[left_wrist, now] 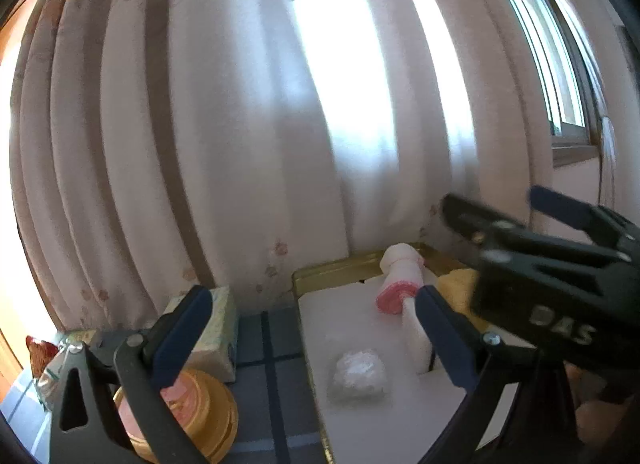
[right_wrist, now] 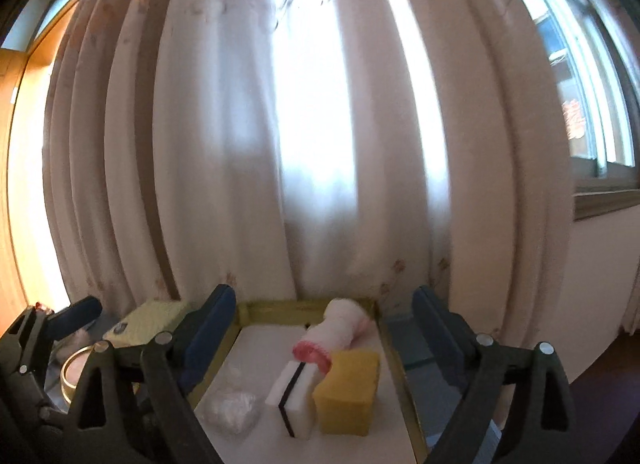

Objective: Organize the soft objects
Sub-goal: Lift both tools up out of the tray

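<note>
Both my claws stand wide apart with nothing between the pads. My right claw [right_wrist: 324, 338] looks straight into the gold-rimmed tray [right_wrist: 394, 348]: between its fingers, on the tray's white liner, the yellow sponge [right_wrist: 348, 396] stands nearest and slightly right of centre, the white sponge with a black stripe [right_wrist: 290, 404] touches its left side, and the pink-and-white roll [right_wrist: 336, 334] lies just beyond them both, its pink end resting at their tops. A crumpled clear wrap [right_wrist: 230, 412] sits close to that claw's left finger. My left claw [left_wrist: 304, 338] hangs further left — the tray's near-left edge [left_wrist: 308, 324] falls between its fingers, the wrap [left_wrist: 356, 378] just inside its right finger [left_wrist: 442, 338], and the roll [left_wrist: 400, 280] beyond that fingertip. Behind its left finger [left_wrist: 182, 340] stand a tissue box [left_wrist: 220, 328] and a gold tin [left_wrist: 208, 412] on the dark checked desk [left_wrist: 268, 348]. My right claw [left_wrist: 500, 232] shows in this view too, over the tray's far right side, blurred. A pale curtain [right_wrist: 280, 144] hangs just past both claws.
</note>
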`<action>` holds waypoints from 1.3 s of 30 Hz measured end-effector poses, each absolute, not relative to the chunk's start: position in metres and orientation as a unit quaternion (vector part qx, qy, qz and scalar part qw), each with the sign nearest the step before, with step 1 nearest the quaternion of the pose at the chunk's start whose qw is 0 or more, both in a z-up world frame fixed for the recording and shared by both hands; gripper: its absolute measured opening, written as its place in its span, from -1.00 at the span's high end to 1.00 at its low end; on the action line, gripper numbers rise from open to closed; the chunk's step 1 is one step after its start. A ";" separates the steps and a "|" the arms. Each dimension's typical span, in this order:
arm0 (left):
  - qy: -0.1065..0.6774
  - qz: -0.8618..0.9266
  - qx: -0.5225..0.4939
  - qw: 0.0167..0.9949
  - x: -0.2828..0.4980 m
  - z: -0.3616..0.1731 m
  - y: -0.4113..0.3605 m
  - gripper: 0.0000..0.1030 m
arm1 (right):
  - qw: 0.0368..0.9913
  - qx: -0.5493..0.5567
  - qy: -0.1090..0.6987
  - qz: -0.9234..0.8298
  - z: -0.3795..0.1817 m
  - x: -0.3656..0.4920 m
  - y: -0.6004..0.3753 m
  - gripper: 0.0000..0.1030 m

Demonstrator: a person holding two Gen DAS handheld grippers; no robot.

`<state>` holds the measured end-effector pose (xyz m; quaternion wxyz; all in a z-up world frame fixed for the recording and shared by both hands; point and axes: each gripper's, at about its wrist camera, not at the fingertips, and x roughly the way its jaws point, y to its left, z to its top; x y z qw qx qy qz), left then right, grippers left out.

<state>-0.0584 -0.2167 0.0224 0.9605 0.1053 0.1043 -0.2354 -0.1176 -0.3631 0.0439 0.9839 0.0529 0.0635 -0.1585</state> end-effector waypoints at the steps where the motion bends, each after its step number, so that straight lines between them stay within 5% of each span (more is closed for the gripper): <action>1: 0.107 -0.233 0.103 0.961 -0.056 0.022 -0.215 -0.99 | 0.983 0.053 0.052 -0.168 0.042 -0.121 -0.360 -0.85; 19: 0.144 -0.170 0.024 0.975 -0.038 0.015 -0.172 -0.99 | 0.977 0.016 0.004 -0.214 0.041 -0.142 -0.336 -0.89; 39: 0.097 -0.113 0.058 0.987 -0.037 0.018 -0.136 -0.99 | 0.967 0.023 -0.027 -0.253 0.042 -0.154 -0.338 -0.91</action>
